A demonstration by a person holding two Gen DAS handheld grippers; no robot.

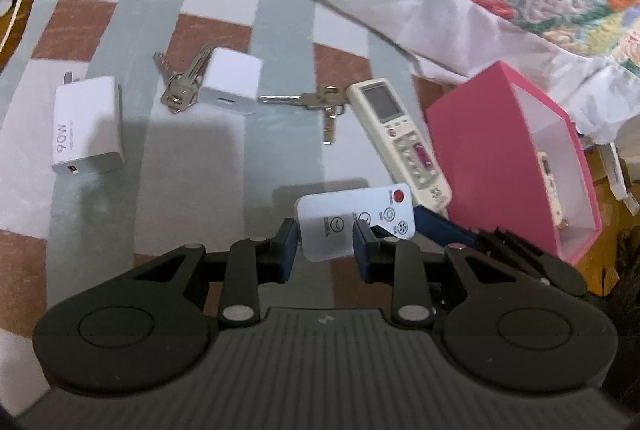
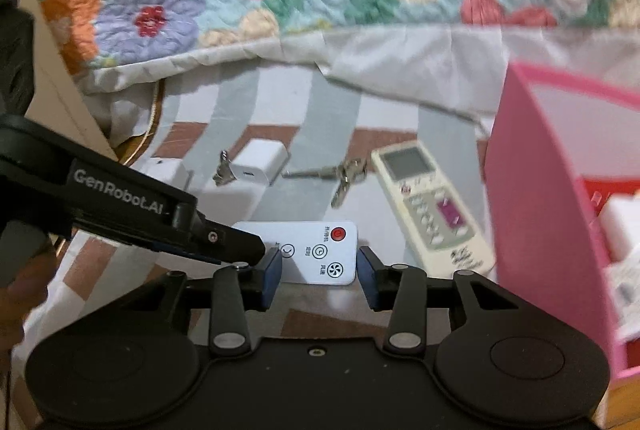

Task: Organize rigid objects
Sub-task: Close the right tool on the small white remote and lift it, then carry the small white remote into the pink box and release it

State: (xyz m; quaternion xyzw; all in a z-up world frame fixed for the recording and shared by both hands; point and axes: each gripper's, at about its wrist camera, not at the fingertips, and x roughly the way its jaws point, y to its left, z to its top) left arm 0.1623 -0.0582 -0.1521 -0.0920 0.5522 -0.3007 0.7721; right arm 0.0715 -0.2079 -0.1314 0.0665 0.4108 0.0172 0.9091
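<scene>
Both grippers, left and right, spread open around one small remote; beyond: two chargers, two key bunches, one long remote, one pink box.

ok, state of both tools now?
Left tool: open, fingers either side of the small white remote, not clamped.
Right tool: open, same remote between its fingers.

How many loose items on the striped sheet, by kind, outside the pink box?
Remotes: 2 (white fan remote, cream AC remote)
Chargers: 2 (90W charger, small white charger)
Key bunches: 2 (left key bunch, right key bunch)
Total: 6
</scene>
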